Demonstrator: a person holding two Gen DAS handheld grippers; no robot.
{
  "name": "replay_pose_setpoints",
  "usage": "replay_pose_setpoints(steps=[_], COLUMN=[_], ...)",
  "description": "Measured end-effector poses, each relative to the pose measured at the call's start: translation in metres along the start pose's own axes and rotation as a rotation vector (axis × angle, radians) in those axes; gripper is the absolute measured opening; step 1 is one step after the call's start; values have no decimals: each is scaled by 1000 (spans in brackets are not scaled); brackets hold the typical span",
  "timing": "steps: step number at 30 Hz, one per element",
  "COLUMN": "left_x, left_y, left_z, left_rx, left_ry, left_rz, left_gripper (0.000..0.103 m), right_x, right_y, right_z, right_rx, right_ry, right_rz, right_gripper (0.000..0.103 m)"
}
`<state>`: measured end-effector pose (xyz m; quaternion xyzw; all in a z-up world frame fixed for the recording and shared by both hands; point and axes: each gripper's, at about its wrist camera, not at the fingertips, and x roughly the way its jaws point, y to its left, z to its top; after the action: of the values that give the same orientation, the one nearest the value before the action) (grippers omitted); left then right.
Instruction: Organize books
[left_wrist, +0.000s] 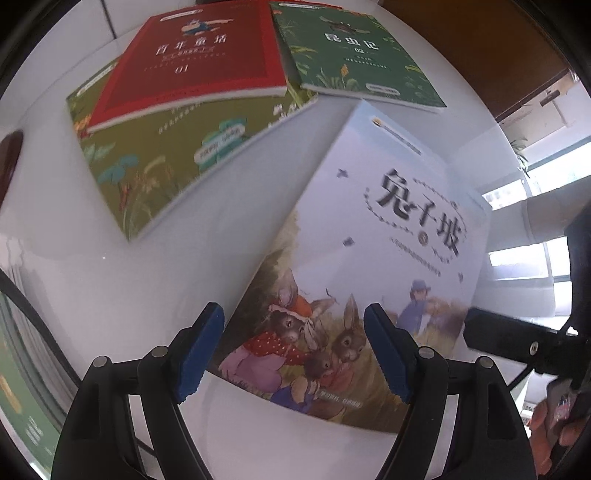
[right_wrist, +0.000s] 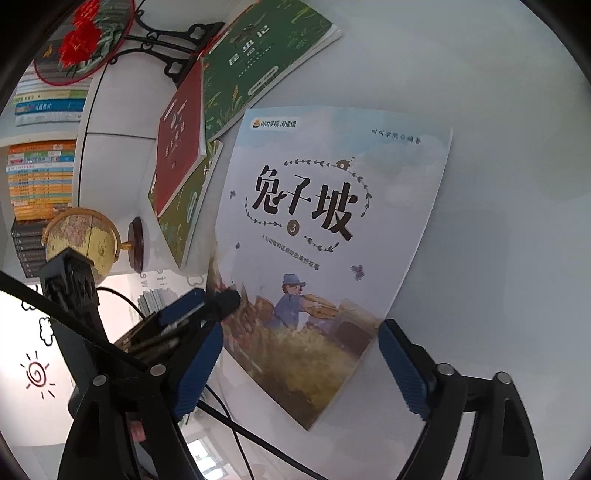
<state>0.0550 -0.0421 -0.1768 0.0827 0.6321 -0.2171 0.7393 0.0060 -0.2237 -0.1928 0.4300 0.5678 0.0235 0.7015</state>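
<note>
Rabbit book (right_wrist: 325, 229) flat on white table (right_wrist: 498, 147), between spread jaws of right gripper (right_wrist: 299, 365), pads off it. Left gripper (left_wrist: 295, 354) open above its cover. Red book (left_wrist: 192, 59) stacked at 11 o'clock.

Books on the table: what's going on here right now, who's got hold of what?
A person is sorting books with a handheld gripper in each hand. Both the left gripper and the right gripper are open, straddling the near end of the pale blue rabbit storybook lying flat on the white table; neither is gripping it. Further back, the red book lies on top of an olive-green book, with the dark green insect book beside them.
</note>
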Motion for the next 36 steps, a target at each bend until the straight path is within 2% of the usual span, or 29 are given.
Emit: replay_pose_setpoints(steps=[4,6,9,13,16,19,20,21,23,25,27,30,32,33,34,35,36], left_x=[-4,-7,-11,-16,-20,-24,-23,-23,-16,-15,-17,-15,-16,-16,-16,-15,-15], left_y=[-4,-2,2,16,35,43,42,37,25,24,28,30,34,37,38,39,39], left_z=[-30,-42,-62,-76,-81,-82,-83,-85,-82,-81,-81,-79,-81,-82,-82,-83,-83], left_rx=[-40,-61,-113,-212,-314,-336,-334,-331,-329,-338,-346,-367,-371,-380,-390,-394,-393], left_ry=[7,11,15,-3,-20,-40,-44,-43,-31,-26,-36,-50,-57,-58,-62,-65,-67], left_rz=[-29,-38,-99,-171,-201,-211,-223,-229,-229,-246,-245,-223,-211,-218,-228,-232,-230], left_gripper=[76,76,76,76,76,75,65,61,35,34,34,34,34,33,33,32,32], right_x=[2,4,8,11,7,-6,-8,-10,-11,-10,-11,-9,-15,-20,-27,-34,-38], right_y=[7,13,22,25,10,-9,-14,-19,-21,-18,-14,-15,-16,-15,-14,-12,-9], right_z=[1,2,8,16,23,22,21,21,19,16,13,13,11,9,7,4,2], right_rx=[-64,-114,-205,-292,-241,-183,-166,-150,-128,-139,-171,-161,-184,-210,-235,-261,-287], right_ry=[-4,-10,-2,41,83,42,35,31,30,34,6,39,42,32,21,21,29], right_rz=[-24,-47,-67,-19,55,84,106,127,155,166,137,162,222,262,317,400,442], right_gripper=[103,103,103,103,103,103,103,103,103,103,103,102,88,71,48,38,31])
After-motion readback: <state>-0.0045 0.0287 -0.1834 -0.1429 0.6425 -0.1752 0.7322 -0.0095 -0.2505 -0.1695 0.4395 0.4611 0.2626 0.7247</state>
